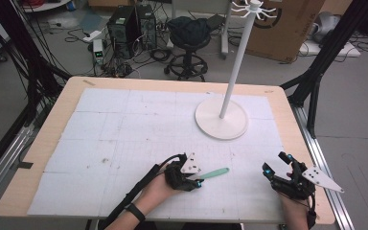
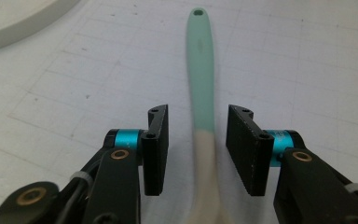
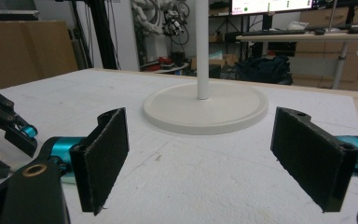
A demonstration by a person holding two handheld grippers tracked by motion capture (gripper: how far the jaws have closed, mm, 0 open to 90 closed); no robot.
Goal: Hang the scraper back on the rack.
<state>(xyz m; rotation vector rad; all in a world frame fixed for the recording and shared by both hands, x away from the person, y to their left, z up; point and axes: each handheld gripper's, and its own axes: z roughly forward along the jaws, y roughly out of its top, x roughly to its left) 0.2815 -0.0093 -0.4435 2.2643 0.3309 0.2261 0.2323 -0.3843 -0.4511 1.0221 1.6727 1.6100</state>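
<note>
A utensil [image 2: 200, 70] with a mint-green handle and a cream lower part lies flat on the white mat; a small hole pierces the handle's far end. In the high view the utensil [image 1: 215, 173] points right from my left gripper [image 1: 195, 180]. My left gripper [image 2: 198, 151] is open, one jaw on each side of the utensil where green meets cream, with a gap on both sides. My right gripper [image 1: 276, 163] hovers open over the mat's right front, nothing between its wide-spread jaws. The right gripper [image 3: 214, 158] faces the white stand's round base [image 3: 205, 112].
A tall white hook stand [image 1: 233, 62] rises from a round base [image 1: 220, 125] at the mat's right rear. The wooden table edge [image 1: 287, 100] borders the mat. Behind the table sit a stool [image 1: 188, 33], computer towers [image 1: 124, 24] and a cardboard box [image 1: 282, 28].
</note>
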